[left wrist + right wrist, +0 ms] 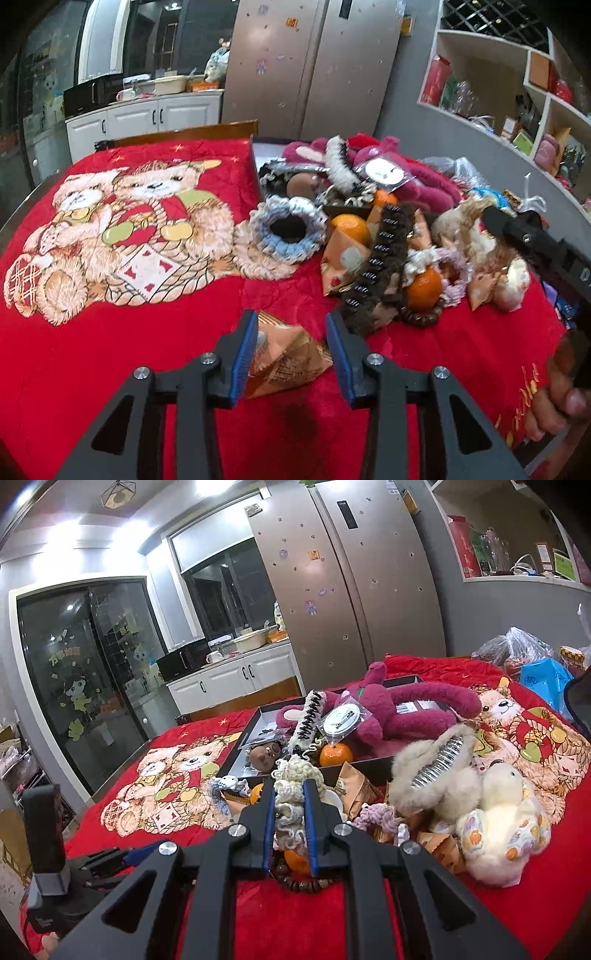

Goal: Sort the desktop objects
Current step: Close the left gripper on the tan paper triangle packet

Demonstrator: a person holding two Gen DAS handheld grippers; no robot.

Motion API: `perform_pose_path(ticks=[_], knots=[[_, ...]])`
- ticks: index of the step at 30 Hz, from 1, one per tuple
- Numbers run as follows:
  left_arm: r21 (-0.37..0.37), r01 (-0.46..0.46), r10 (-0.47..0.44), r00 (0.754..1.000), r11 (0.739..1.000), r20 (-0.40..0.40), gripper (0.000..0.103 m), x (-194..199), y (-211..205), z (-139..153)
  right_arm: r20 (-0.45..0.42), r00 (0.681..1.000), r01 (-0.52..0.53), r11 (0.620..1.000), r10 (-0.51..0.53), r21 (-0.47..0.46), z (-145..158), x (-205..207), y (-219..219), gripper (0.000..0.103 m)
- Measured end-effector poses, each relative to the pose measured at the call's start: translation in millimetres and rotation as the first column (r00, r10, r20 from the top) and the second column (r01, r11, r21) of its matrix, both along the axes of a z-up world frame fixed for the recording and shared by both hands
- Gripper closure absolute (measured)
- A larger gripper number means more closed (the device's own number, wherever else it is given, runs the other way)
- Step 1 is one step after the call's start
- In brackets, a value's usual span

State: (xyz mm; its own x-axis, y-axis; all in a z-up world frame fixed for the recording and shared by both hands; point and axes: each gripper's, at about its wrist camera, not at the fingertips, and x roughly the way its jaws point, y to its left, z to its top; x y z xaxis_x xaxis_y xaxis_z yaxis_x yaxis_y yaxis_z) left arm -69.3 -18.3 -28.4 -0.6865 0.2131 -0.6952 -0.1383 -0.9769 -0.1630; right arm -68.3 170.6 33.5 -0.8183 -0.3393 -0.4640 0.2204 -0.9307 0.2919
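Fingers on my left gripper (291, 354) stand partly open around an orange snack packet (284, 362) lying on the red bear-print cloth (110, 332) over the table; whether the pads press it I cannot tell. My right gripper (290, 827) is clamped tight on a cream crocheted scrunchie (291, 805), held above the jumbled pile, with a mandarin (295, 860) and wooden beads (306, 884) just beneath. I judge this the picking step; next, each item needs carrying to its group, perhaps the black tray (240, 749) behind.
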Motion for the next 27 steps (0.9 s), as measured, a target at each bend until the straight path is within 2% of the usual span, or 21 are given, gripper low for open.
perform_pose_path(ticks=[2, 9, 18, 27], knots=[[-0.011, 0.005, -0.005, 1.0, 1.0, 0.016, 0.072, -2.4, 1.0, -2.7, 0.004, 1.0, 0.002, 1.0, -0.002, 0.0, -1.0, -0.4, 0.7, 0.088], [-0.021, 0.006, -0.006, 1.0, 1.0, 0.012, 0.077, -0.9, 2.1, -3.5, 0.014, 1.0, 0.003, 1.0, -0.003, 0.0, -4.2, -2.5, 2.2, 0.088], [-0.002, 0.005, -0.005, 1.0, 1.0, -0.004, 0.077, 0.8, -0.3, 2.2, 0.005, 1.0, 0.002, 1.0, -0.002, -0.003, -1.3, -2.2, 3.4, 0.088], [-0.03, -0.005, 0.004, 0.998, 1.0, -0.061, 0.077, 7.0, 2.4, 19.3, -0.002, 1.0, -0.007, 1.0, 0.007, 0.0, 3.6, -0.5, 2.5, 0.088]])
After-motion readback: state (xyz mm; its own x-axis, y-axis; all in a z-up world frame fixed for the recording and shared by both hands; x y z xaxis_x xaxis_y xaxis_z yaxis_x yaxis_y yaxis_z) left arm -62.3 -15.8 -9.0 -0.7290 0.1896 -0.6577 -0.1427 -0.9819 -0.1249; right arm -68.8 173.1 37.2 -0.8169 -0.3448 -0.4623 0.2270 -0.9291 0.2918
